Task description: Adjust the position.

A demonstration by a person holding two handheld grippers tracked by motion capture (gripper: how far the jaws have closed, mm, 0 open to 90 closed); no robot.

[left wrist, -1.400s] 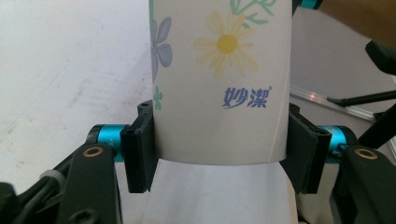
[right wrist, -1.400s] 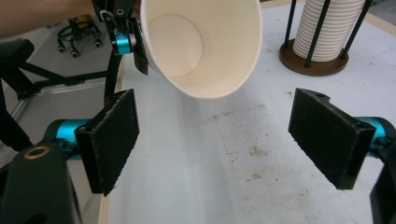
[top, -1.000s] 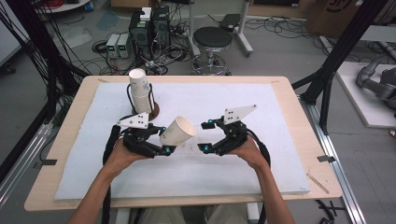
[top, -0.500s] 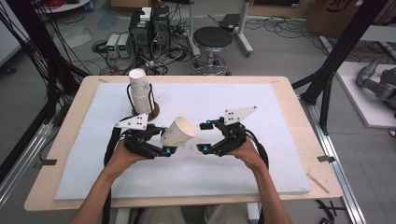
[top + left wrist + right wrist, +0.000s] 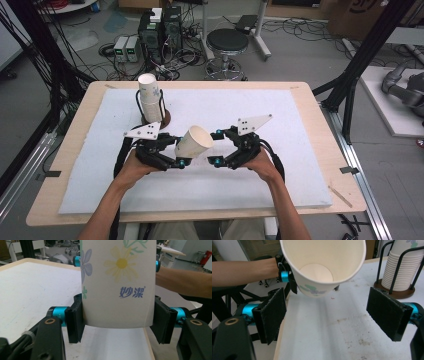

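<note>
High view: left tool (image 5: 181, 151) still clamps paper cup (image 5: 195, 142), nothing moved.

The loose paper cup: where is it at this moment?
In the high view the cup is off the white mat, clamped near its base by the left gripper, mouth tilted toward the open right gripper, in front of the cup stack.

Your left gripper (image 5: 176, 150) is clamped on the paper cup (image 5: 194, 142), tilting it; just right of the cup, your right gripper (image 5: 216, 148) hangs with jaws wide.
</note>
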